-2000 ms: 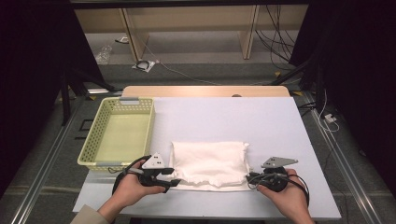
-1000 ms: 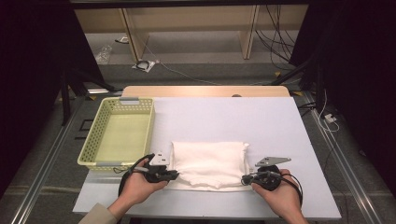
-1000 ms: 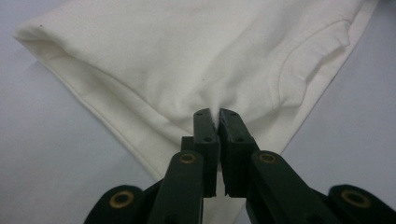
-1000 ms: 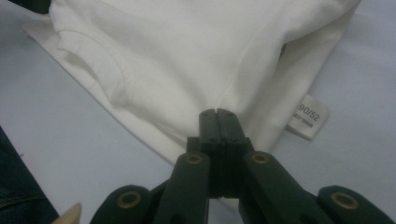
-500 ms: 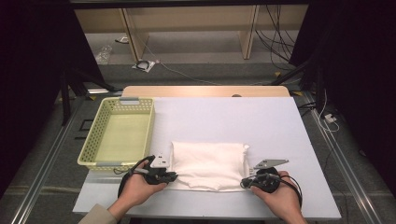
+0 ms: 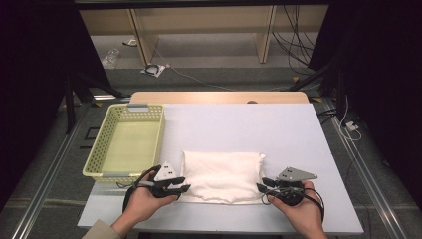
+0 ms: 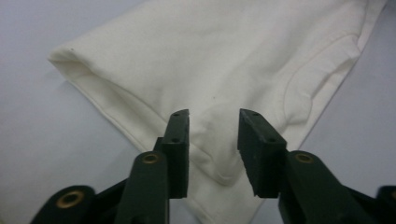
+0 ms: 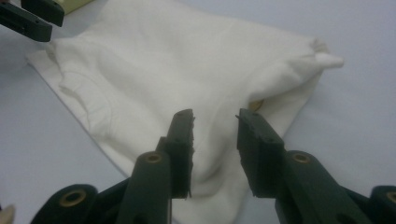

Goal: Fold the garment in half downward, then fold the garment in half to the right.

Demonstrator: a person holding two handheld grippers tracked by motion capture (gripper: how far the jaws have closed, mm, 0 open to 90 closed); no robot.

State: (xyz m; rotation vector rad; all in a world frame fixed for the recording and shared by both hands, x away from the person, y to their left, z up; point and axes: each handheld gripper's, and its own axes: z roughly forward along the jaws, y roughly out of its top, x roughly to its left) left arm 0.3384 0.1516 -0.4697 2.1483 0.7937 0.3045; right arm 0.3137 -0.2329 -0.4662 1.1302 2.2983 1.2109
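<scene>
Both tongs have just been opening: left tongs (image 6: 185,184) and right tongs (image 6: 261,185) stand spread over the near corners of the folded white cloth (image 6: 222,174), not pinching it.

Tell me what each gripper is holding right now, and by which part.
Nothing is held. Both the left gripper and right gripper have just been opening; their jaws stand apart over the near corners of the folded white cloth.

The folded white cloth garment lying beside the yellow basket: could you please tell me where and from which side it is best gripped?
Probably at the two near corners of the folded white cloth garment, coming in low from the person's side. There the layered edges lie flat on the white table and taper to points, which the open left gripper and right gripper already straddle.
</scene>
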